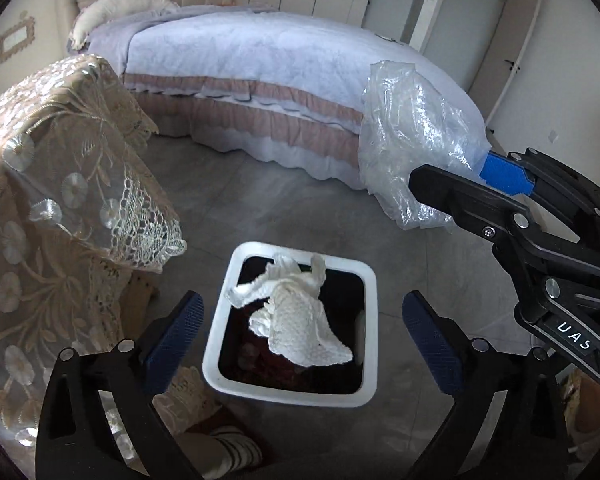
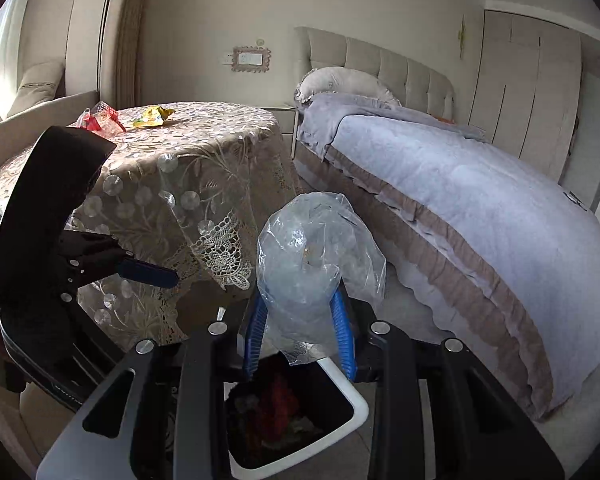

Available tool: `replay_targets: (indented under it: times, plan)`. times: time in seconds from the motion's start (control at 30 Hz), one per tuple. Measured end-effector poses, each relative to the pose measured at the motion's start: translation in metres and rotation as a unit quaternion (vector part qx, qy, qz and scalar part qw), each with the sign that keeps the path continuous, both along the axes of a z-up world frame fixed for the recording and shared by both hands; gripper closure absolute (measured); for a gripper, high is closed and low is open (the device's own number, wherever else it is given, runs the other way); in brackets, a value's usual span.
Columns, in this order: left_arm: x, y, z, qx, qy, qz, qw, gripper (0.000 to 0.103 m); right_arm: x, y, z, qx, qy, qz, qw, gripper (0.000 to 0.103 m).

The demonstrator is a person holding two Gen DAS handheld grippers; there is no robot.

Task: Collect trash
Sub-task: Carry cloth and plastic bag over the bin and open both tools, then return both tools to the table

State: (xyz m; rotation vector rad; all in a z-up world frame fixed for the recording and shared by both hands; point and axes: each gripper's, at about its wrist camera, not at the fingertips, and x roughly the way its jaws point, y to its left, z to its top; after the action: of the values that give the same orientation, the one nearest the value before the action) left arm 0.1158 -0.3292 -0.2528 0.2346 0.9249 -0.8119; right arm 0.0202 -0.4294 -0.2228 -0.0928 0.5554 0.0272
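Bin [image 1: 220,360]: stood on the floor under both grippers, a white tissue [image 1: 300,312] at its mouth.
Left gripper [image 1: 300,340]: over the bin, jaws wide apart, holding nothing.
Right gripper [image 2: 300,336]: over the bin's edge, clamped on a clear bag [image 2: 312,256].
Risk: the light bag billowed above the jaws and, let go there, could drift past the bin's rim.
Table [image 2: 148,168]: beyond the bin, a red wrapper [image 2: 102,118] and a yellow wrapper [image 2: 152,117] not yet collected.

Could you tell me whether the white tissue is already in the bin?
Not settled: the white tissue is over the bin opening, between the open left gripper fingers, untouched by either. Whether it is falling or resting, I cannot tell.
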Motion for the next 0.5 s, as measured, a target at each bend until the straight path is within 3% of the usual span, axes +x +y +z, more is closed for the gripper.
replay_targets:
  times: [0.13, 0.47, 0.5]
  plan:
    - [0.005, -0.003, -0.01, 0.033, 0.001, 0.023, 0.9992, 0.005, 0.003, -0.01, -0.012, 0.013, 0.016, -0.009, 1.0, 0.069]
    - [0.005, 0.021, 0.031, -0.014, -0.058, 0.064, 0.9962, 0.005, 0.018, -0.005, -0.035, 0.035, 0.048, 0.016, 0.998, 0.069]
    - [0.005, 0.023, 0.034, -0.017, -0.061, 0.068, 0.9956, 0.005, 0.021, -0.003, -0.041, 0.038, 0.059, 0.022, 0.997, 0.061]
